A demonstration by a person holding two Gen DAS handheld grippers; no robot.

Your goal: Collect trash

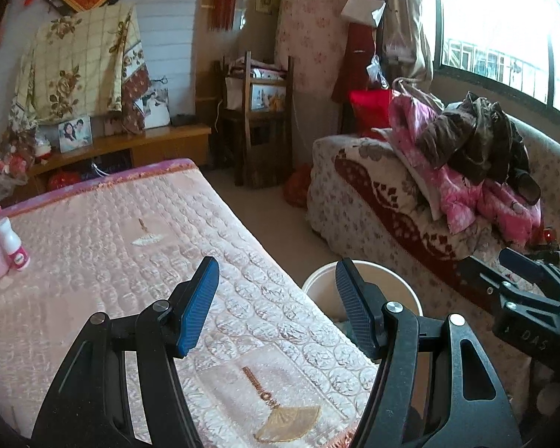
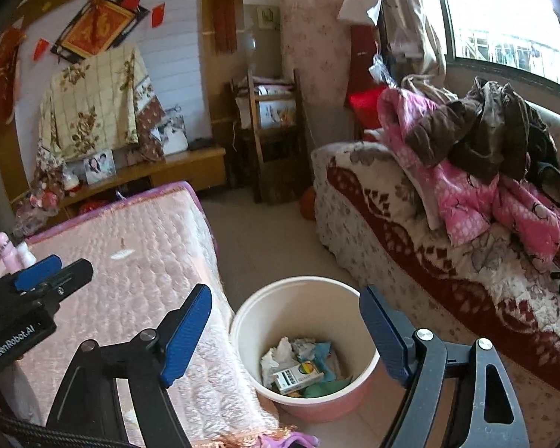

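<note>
The trash bin (image 2: 304, 347) stands on the floor between the bed (image 2: 130, 261) and the sofa (image 2: 410, 261), directly ahead of and below the right hand-held gripper (image 2: 285, 336), whose jaws gape empty astride its rim. Crumpled paper and a small carton (image 2: 298, 375) lie inside. The left hand-held gripper (image 1: 276, 306), also spread and empty, hovers over the bed edge, the bin just to its right. Floor beyond lies open.
</note>
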